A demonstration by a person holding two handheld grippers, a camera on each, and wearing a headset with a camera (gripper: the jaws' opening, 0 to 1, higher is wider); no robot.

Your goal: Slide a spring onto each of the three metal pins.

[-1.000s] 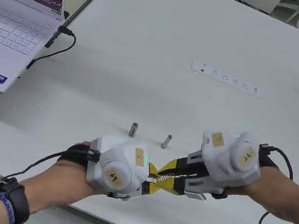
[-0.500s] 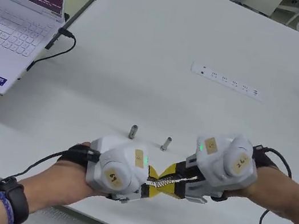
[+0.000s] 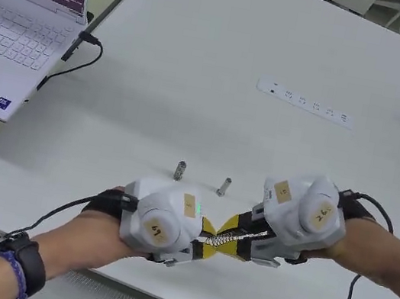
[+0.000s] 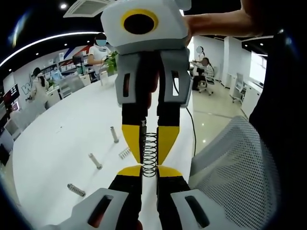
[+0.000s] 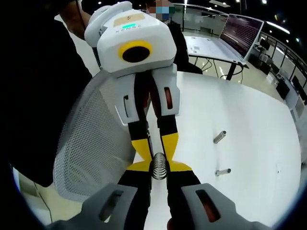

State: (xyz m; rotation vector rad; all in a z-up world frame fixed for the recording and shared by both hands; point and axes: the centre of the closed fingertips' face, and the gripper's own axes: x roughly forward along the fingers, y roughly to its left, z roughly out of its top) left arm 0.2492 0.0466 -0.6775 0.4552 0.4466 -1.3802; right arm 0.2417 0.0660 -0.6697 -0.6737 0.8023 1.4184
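Both tongs meet tip to tip in the air over the near edge of the desk (image 3: 197,79), one held in each hand. The spring (image 4: 150,152) bridges the two pairs of tips. Left tongs (image 4: 149,171) are closed down to about spring width on one end of it. Right tongs (image 5: 159,166) are pinched just as narrowly on the other end, where its own view shows the coil end-on between the yellow pads. Can't tell whether a pin runs inside the spring. On the desk just beyond the tongs are one pin (image 3: 179,170) and, near it, a second pin (image 3: 223,187), both bare. The left gripper view also shows a loose spring (image 4: 124,152) lying between those pins and a ribbed piece (image 4: 76,189) further along, too small to identify. A power strip (image 3: 305,104) lies well beyond the pins. An open laptop (image 3: 22,17) is at the far left.
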